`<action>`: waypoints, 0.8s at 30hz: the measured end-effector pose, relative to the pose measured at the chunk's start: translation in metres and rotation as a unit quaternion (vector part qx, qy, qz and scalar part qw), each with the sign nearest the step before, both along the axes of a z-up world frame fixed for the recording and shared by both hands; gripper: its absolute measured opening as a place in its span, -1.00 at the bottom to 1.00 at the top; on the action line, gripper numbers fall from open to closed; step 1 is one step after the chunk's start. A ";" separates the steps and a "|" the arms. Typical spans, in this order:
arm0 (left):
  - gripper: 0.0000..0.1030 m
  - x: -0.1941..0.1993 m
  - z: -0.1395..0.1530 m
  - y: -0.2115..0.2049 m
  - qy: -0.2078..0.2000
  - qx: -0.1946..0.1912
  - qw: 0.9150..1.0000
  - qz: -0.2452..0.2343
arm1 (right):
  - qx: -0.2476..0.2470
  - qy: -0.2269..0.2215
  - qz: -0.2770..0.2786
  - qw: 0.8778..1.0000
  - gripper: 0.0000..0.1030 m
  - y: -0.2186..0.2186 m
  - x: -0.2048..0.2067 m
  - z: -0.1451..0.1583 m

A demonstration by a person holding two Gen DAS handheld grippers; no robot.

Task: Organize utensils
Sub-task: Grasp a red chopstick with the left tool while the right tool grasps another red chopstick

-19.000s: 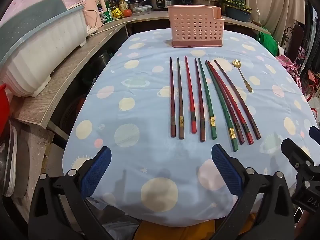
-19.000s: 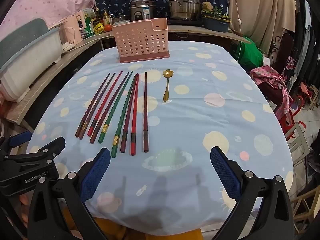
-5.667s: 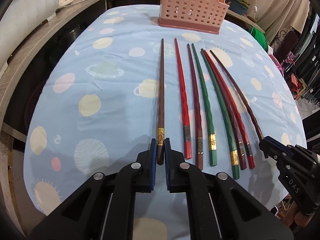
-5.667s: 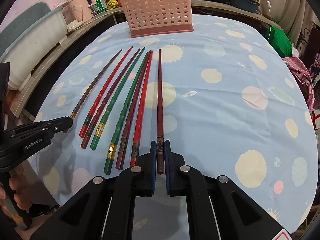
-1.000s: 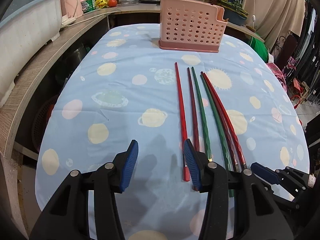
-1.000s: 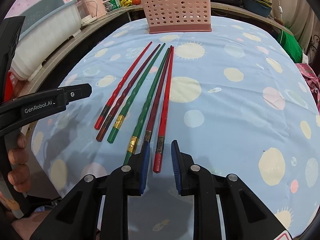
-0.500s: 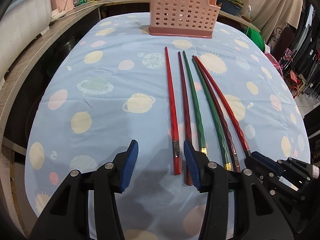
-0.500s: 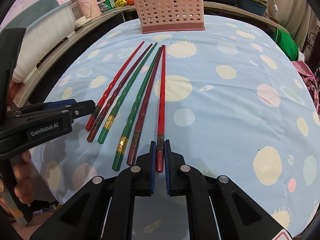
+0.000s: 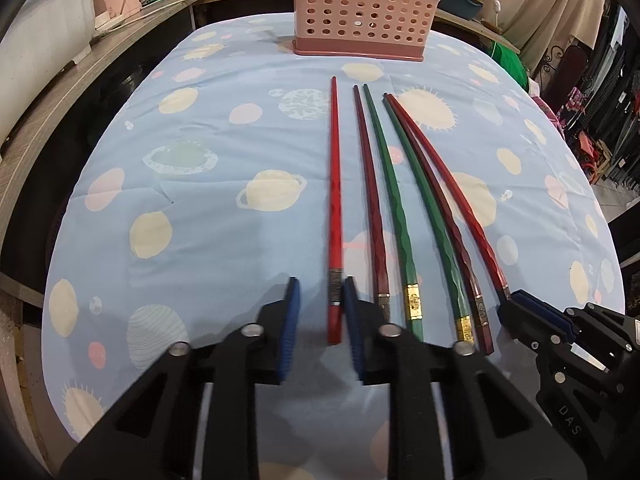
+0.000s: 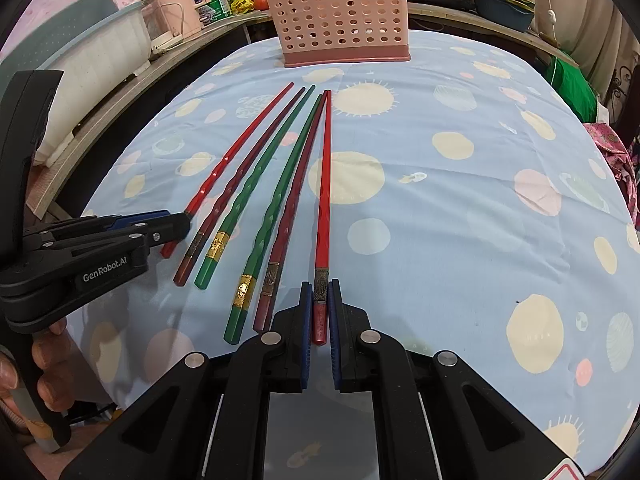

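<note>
Now, left gripper (image 9: 319, 308): part-open; fingers flank leftmost bright red chopstick (image 9: 334, 204)
Right gripper (image 10: 320, 312): pinching rightmost red chopstick (image 10: 323, 200)
Pink perforated plastic basket (image 9: 362, 8): 12 o'clock

Six chopsticks (image 9: 396, 208) flat on cloth, red/maroon/green, tips toward far pink perforated caddy (image 9: 362, 8), upright.

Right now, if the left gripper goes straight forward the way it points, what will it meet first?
The left gripper already straddles the thick end of the leftmost red chopstick, so it would slide along that. Beyond it, probably the pink basket; depth is unclear.
</note>
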State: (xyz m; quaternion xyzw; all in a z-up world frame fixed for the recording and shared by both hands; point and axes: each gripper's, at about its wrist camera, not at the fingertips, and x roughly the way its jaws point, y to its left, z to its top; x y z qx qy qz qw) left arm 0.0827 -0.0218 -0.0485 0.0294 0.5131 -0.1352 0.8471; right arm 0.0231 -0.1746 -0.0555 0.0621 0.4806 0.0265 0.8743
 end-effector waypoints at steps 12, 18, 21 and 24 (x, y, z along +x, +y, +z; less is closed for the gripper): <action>-0.87 -0.003 0.022 -0.001 0.002 -0.024 1.000 -0.004 | 0.012 -0.019 -0.005 1.000 -0.86 -0.007 0.001 0.021; -0.86 0.001 0.053 0.000 -0.019 -0.044 0.999 0.002 | 0.018 -0.059 -0.018 0.998 -0.86 -0.020 0.005 0.053; -0.86 0.005 0.072 0.002 -0.029 -0.060 0.998 0.004 | 0.019 -0.085 -0.026 0.996 -0.86 -0.029 0.010 0.075; -0.86 0.013 0.091 0.004 -0.041 -0.071 0.997 0.007 | 0.018 -0.111 -0.033 0.993 -0.86 -0.037 0.018 0.096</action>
